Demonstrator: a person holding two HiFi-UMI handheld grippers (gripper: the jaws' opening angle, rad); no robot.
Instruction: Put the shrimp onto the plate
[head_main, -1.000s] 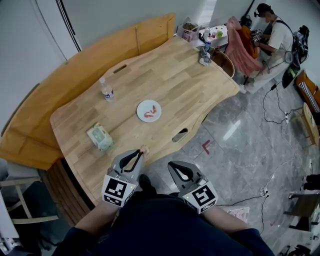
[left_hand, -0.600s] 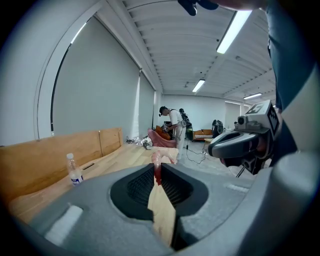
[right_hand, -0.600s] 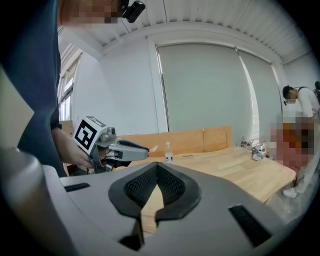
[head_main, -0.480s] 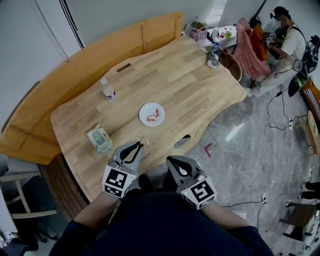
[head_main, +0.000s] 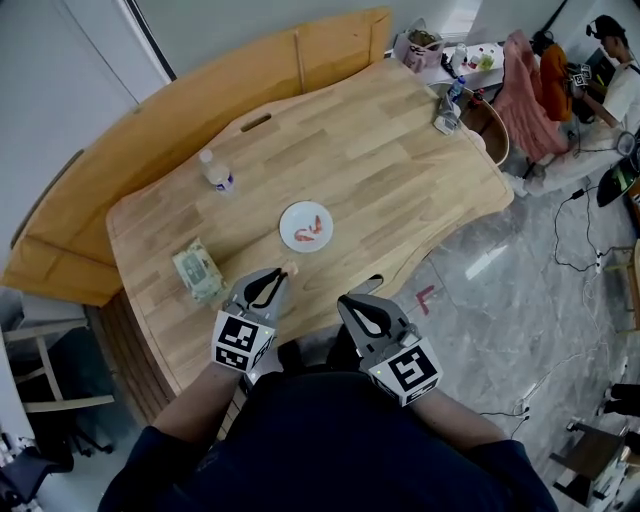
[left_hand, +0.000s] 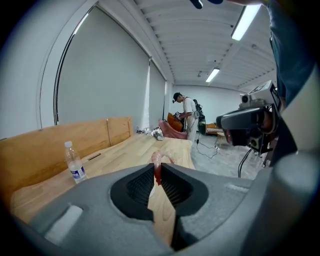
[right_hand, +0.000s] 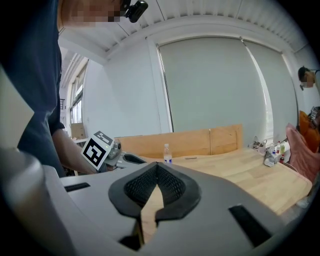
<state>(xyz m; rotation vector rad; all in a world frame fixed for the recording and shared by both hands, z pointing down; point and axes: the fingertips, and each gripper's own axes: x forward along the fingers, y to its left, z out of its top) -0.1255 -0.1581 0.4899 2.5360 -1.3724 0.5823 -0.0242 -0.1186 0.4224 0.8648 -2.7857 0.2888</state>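
Observation:
A small white plate (head_main: 306, 226) lies near the middle of the wooden table (head_main: 380, 170), with red shrimp pieces (head_main: 310, 229) on it. My left gripper (head_main: 283, 273) hovers over the table's near edge, just short of the plate, shut on a pinkish-red shrimp (head_main: 290, 268). In the left gripper view that shrimp (left_hand: 158, 166) sticks up between the closed jaws. My right gripper (head_main: 358, 303) hangs beside it off the table's edge, shut with nothing in it; the right gripper view shows its pads (right_hand: 156, 176) meeting at the tips.
A water bottle (head_main: 216, 173) stands at the table's left and a green tissue pack (head_main: 198, 272) lies near the left gripper. A wooden bench (head_main: 120, 180) wraps the far side. Clutter (head_main: 445, 108) sits at the far end, and a person (head_main: 625, 80) stands beyond.
The head view has shifted, so the table sits further right and higher. Both grippers have edged slightly toward the table; the left still holds the shrimp.

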